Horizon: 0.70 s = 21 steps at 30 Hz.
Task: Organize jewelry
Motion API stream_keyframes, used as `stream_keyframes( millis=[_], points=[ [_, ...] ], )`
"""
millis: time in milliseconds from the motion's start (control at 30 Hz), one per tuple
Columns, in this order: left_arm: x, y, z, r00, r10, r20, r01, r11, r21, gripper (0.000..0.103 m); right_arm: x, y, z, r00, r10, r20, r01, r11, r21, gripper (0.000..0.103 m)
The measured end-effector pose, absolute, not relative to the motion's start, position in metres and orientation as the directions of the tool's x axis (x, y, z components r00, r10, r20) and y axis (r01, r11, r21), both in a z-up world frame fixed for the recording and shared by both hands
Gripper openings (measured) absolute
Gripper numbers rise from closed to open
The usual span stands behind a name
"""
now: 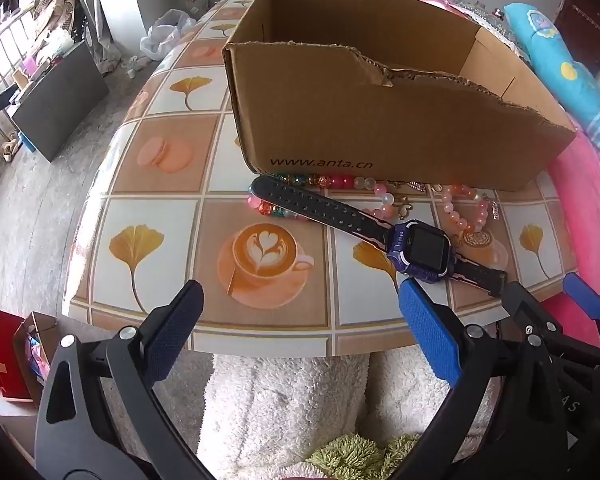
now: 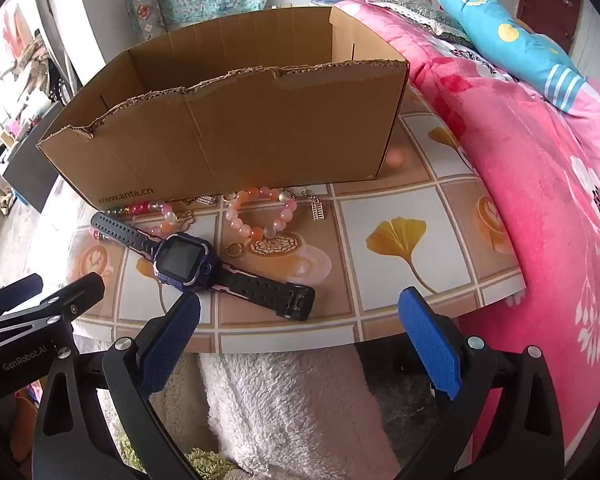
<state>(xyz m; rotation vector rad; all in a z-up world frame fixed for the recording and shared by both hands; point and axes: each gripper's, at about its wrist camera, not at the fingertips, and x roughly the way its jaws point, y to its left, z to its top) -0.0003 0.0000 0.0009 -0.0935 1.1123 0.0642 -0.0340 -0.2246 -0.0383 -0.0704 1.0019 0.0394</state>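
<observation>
An open cardboard box [image 1: 340,120] [image 2: 236,136] stands on the tiled table. In front of it lie a purple smartwatch with a black strap [image 1: 418,250] [image 2: 180,262], a multicoloured bead bracelet [image 1: 332,182] [image 2: 140,208], a pink bead bracelet [image 1: 460,216] [image 2: 260,216] and small metal charms [image 2: 316,208]. My left gripper [image 1: 300,304] is open and empty at the table's near edge, left of the watch. My right gripper [image 2: 300,312] is open and empty, just in front of the watch strap's end. Each gripper shows at the side of the other's view.
A pink floral blanket [image 2: 540,200] and a blue pillow [image 2: 512,36] lie right of the table. A white fluffy cloth [image 2: 284,408] sits below the near edge. The floor, a dark cabinet [image 1: 56,104] and red bags [image 1: 4,356] are to the left.
</observation>
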Motion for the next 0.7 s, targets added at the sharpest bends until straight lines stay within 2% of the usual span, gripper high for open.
stream_keyframes(
  millis=[700],
  points=[
    [0.0018,-0.0008,-0.0013,0.438,0.001,-0.899,-0.09,0.995,-0.042,0.094,-0.032,-0.2266,-0.0362,0.536,0.015,-0.844,-0.055,0.998,-0.017,0.097]
  ],
)
